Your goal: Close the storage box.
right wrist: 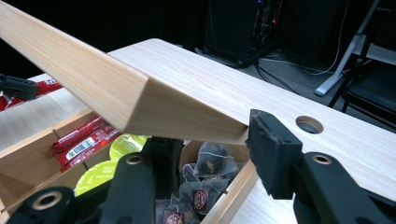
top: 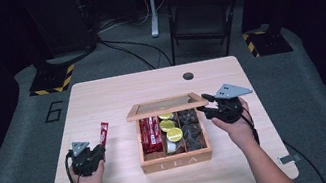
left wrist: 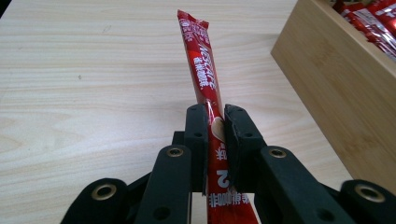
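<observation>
In the high view, the left claw [top: 102, 150] is clenching the lower end of a red stick packet [top: 103, 134] over the surface [top: 101, 97], toward its left edge and well apart from the wooden tea box [top: 175, 160], which is sitting near the middle of the surface, a little toward the near edge. The packet is pointing up and away from the hand. The right claw [top: 206, 104] is gripping the right end of the box's lid [top: 166, 105], which is standing raised over the far side of the box; inside, red packets [top: 150, 134] are lying in the left compartment, green-topped pods [top: 171, 126] in the middle one and dark tea bags [top: 190, 126] in the right one. In the left gripper view, the left claw [left wrist: 215, 140] is pressing both black pads against the red stick packet [left wrist: 201, 70], which is rising between them over the bare surface [left wrist: 84, 79], with the box wall [left wrist: 336, 93] at the right. In the right gripper view, the right claw [right wrist: 210, 149] is grasping the corner of the tilted lid [right wrist: 116, 88], one pad [right wrist: 273, 154] sitting on its outer side, with tea bags [right wrist: 205, 168] and green pods [right wrist: 123, 144] lying in the open box below.
</observation>
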`<state>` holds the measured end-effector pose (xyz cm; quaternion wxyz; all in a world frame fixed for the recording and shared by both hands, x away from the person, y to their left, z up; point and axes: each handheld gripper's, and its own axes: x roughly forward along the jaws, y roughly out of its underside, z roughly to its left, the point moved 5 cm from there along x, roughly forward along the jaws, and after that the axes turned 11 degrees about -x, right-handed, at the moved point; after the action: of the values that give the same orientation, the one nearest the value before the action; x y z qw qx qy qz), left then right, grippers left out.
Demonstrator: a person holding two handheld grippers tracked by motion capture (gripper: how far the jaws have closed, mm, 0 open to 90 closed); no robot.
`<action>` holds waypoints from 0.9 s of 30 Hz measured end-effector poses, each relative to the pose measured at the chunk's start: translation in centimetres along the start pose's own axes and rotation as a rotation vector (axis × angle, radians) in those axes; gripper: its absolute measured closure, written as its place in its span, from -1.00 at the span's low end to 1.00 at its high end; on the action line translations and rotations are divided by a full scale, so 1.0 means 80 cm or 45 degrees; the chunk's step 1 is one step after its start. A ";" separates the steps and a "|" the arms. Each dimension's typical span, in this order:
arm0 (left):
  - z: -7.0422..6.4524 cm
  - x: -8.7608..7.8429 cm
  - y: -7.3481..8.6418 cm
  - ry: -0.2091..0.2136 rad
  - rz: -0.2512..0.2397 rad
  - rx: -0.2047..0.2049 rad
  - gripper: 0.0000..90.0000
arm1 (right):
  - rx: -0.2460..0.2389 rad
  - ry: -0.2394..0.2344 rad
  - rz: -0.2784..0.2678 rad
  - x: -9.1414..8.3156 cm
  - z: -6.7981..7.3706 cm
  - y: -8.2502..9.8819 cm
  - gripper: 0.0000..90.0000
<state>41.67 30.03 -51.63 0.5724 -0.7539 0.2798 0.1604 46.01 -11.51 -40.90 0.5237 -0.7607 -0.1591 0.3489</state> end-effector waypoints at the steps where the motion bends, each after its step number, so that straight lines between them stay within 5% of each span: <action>1: 0.001 0.002 0.000 0.000 -0.002 -0.006 0.77 | -0.004 -0.009 0.003 0.000 0.000 0.000 0.22; 15: 0.012 0.017 0.002 -0.053 0.020 0.007 0.77 | -0.013 0.002 0.005 -0.001 0.001 0.001 0.22; 21: 0.013 0.024 0.008 -0.079 0.069 0.032 0.77 | -0.013 0.003 0.004 -0.001 0.001 0.002 0.22; 27: 0.022 0.032 0.023 -0.102 0.109 0.003 0.77 | -0.012 0.002 0.002 -0.001 0.001 0.002 0.22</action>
<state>42.70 30.74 -55.01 0.5767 -0.7335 0.2888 0.2143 45.91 -11.53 -41.01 0.5198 -0.7637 -0.1597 0.3481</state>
